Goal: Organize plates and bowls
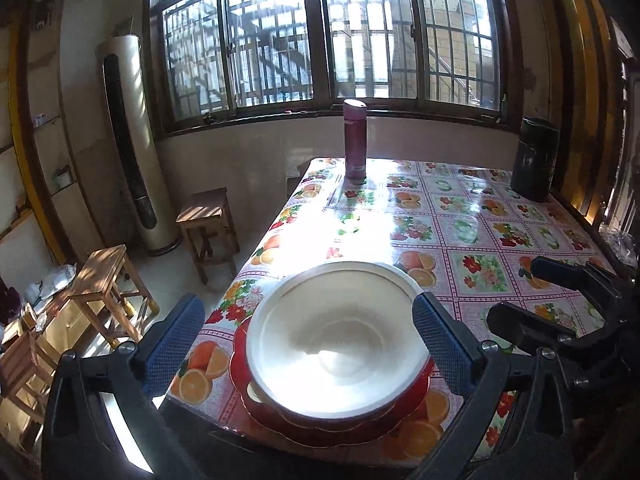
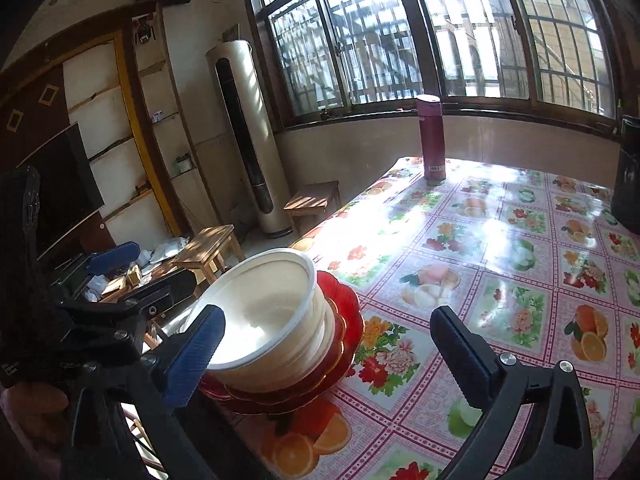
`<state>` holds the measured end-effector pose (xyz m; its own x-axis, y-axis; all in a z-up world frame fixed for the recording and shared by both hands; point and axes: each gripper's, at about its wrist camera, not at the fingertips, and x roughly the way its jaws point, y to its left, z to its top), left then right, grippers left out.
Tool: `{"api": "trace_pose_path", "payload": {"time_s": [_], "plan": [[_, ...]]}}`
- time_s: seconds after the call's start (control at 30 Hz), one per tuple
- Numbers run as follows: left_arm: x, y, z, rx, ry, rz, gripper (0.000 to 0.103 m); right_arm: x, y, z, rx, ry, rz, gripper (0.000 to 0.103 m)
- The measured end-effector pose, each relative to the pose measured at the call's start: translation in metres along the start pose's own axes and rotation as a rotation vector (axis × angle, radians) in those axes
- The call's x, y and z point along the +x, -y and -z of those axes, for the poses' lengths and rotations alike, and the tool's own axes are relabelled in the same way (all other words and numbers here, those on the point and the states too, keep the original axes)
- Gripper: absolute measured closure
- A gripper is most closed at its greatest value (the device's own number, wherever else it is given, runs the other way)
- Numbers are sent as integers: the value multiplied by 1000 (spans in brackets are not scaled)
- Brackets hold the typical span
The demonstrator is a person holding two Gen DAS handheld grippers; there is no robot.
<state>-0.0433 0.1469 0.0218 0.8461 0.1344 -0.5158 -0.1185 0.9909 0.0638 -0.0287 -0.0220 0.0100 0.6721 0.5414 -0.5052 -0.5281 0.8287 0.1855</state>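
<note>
Bowls of white plastic, nested one in another [image 1: 340, 344], stand on a stack of red scalloped plates [image 1: 344, 420] at the near left corner of the counter [image 1: 460, 216], which carries a glossy cloth printed with fruit and flowers. The pile looks already gathered: bowls together, plates together under them, and no other dish shows on the cloth in either view.

The left tool [image 1: 310, 340] is wide open; its two blue pads lie to either side of the bowls and do not press on them. The right tool [image 2: 332, 352] is also wide open and holds nothing; its left pad lies in front of the bowl rim in its own view, but I cannot tell if it touches. In the left view the right tool shows as a black frame on the right side.

I judge that the stacking step is finished and both tools have let go. The next move calls for pulling away without knocking the tall bowls, because the pile stands close to the counter edge. A purple flask [image 1: 355, 140] and a dark canister [image 1: 534, 160] stand well apart at the far side.
</note>
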Motion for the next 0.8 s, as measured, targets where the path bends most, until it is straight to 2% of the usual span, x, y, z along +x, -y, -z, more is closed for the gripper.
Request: {"api": "trace_pose_path", "payload": {"time_s": [0.17,0.37,0.5,0.8], "plan": [[-3,28,-1,7,-2,29,0,-32,22,7,31,54,52,0],[-6,49,-3,12,-3,28,0,-62,49,10,69,101,106,0],[-6,61,-1,34,-14,-12,0,-75,64,15,88,115,128,0],[-12,74,8,39,-23,-67,0,-82,74,26,99,117,94,0]]}}
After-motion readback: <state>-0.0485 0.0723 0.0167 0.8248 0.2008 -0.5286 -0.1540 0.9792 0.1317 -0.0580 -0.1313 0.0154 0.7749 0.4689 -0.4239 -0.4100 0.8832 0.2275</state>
